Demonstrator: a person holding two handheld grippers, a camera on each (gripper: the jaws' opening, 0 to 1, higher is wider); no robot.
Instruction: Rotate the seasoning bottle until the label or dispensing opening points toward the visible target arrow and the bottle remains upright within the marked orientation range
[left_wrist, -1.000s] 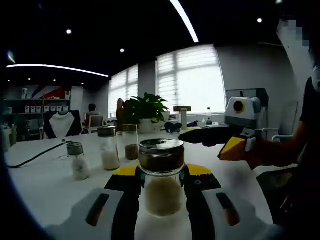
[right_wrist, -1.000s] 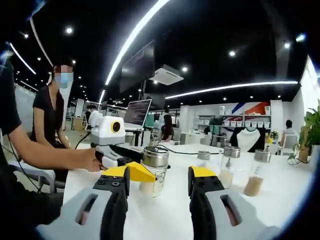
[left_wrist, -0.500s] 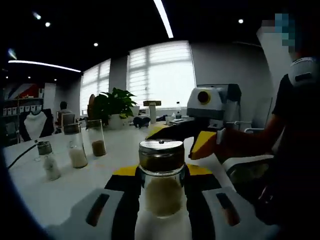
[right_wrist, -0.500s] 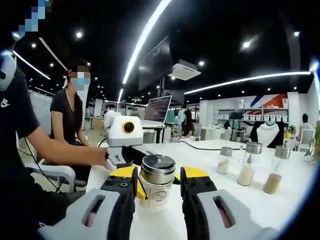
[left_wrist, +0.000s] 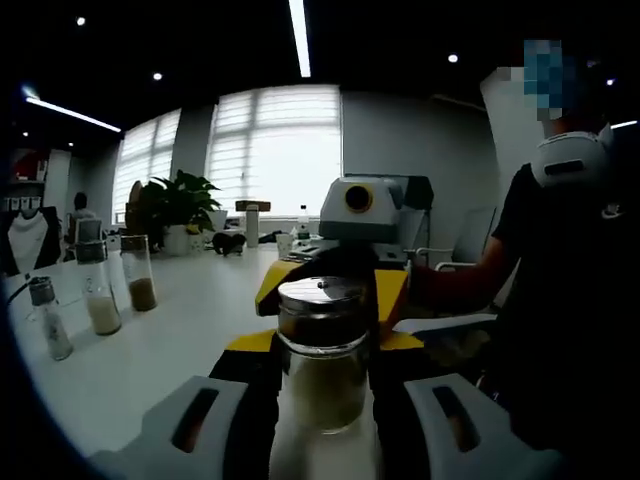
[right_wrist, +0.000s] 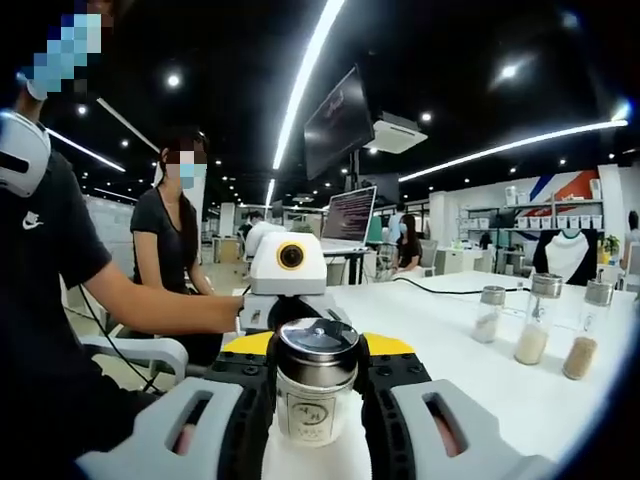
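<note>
1. Seasoning bottle (left_wrist: 322, 352) stood upright on the white bench (left_wrist: 150, 360), long axis vertical, metal lid on top, pale granules inside. It sat dead ahead of both cameras, between the jaws of each tool.
2. Left hand-held gripper (left_wrist: 322, 375): jaws flanked the glass body on both sides and looked closed on it, contact seeming snug.
3. Right hand-held gripper (right_wrist: 316, 385): jaws also hugged the same bottle (right_wrist: 316, 392); they looked closed on it too, though true contact was hard to confirm.
4. The two tools faced each other across the bottle; the right one appeared just behind it in the left gripper view (left_wrist: 352, 262), the left one just behind it in the right gripper view (right_wrist: 289, 285). Neither was clearly nearer.
5. Printed label (right_wrist: 312, 415) faced the right gripper view. No target arrow could be made out.
6. Judgement: the turn hinges on twisting about the vertical axis without tipping.
7. Three spare shakers (right_wrist: 540, 318) stood well apart on the bench.
</note>
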